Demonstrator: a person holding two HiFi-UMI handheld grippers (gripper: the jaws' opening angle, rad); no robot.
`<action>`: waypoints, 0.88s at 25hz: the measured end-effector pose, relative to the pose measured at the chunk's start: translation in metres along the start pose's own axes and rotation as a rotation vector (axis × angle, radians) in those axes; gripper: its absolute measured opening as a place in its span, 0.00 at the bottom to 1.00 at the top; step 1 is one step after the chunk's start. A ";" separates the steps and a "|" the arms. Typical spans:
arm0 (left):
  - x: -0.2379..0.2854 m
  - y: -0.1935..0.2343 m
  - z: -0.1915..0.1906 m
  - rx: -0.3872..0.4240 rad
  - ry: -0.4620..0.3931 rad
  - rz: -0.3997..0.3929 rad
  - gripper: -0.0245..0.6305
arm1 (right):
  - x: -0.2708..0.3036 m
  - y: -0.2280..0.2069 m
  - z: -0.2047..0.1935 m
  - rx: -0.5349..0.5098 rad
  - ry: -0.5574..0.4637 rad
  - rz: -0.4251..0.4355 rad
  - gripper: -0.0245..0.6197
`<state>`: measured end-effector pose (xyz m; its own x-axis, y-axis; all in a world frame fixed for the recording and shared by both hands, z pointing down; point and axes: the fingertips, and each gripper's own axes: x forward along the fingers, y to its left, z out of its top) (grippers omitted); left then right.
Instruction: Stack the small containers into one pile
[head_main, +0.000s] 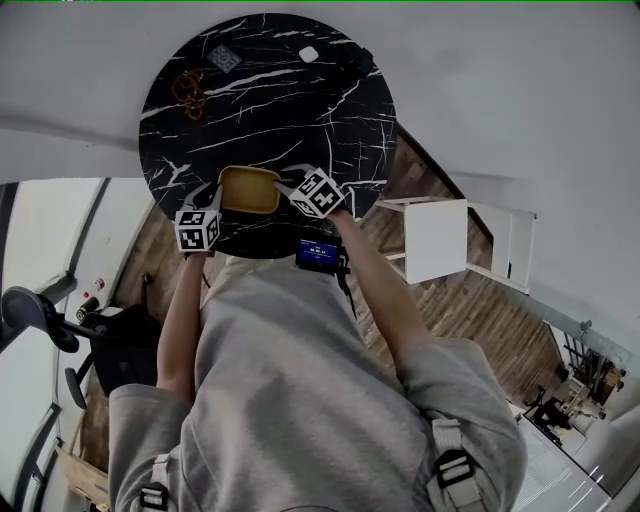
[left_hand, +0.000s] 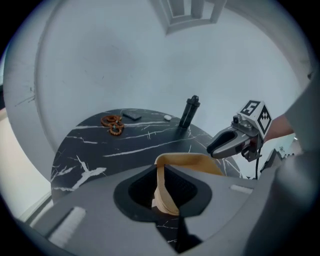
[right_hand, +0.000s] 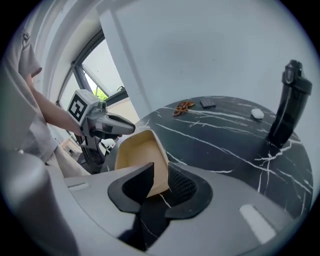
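A small tan container (head_main: 248, 190) sits tilted at the near edge of the round black marble table (head_main: 300, 110), held from both sides. My left gripper (head_main: 214, 197) is shut on its left wall; in the left gripper view that wall (left_hand: 161, 187) stands pinched between the two jaws. My right gripper (head_main: 286, 186) is shut on the opposite corner, where the tan rim (right_hand: 159, 172) lies between the dark finger and the ribbed pad. Each gripper shows in the other's view: the right gripper (left_hand: 214, 148) and the left gripper (right_hand: 129, 128). I cannot tell whether more containers are nested inside.
A tall black bottle (right_hand: 286, 102) stands near the table's far right edge. A brown bead bracelet (head_main: 188, 92), a small dark card (head_main: 224, 58) and a small white object (head_main: 308, 54) lie at the far side. A white stool (head_main: 437, 238) stands right of the table.
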<state>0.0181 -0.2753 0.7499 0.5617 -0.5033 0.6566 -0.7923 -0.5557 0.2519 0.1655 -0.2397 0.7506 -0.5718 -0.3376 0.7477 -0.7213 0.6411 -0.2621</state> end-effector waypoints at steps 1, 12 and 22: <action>-0.006 -0.003 0.010 0.017 -0.031 -0.003 0.10 | -0.007 0.001 0.010 -0.013 -0.032 -0.011 0.20; -0.150 -0.080 0.159 0.365 -0.553 0.007 0.07 | -0.163 0.069 0.158 -0.248 -0.596 -0.335 0.06; -0.222 -0.123 0.233 0.476 -0.701 0.048 0.05 | -0.247 0.130 0.220 -0.328 -0.756 -0.443 0.06</action>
<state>0.0463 -0.2495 0.4075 0.6722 -0.7399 0.0270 -0.7226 -0.6635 -0.1939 0.1267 -0.2250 0.3978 -0.4566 -0.8825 0.1125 -0.8537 0.4702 0.2237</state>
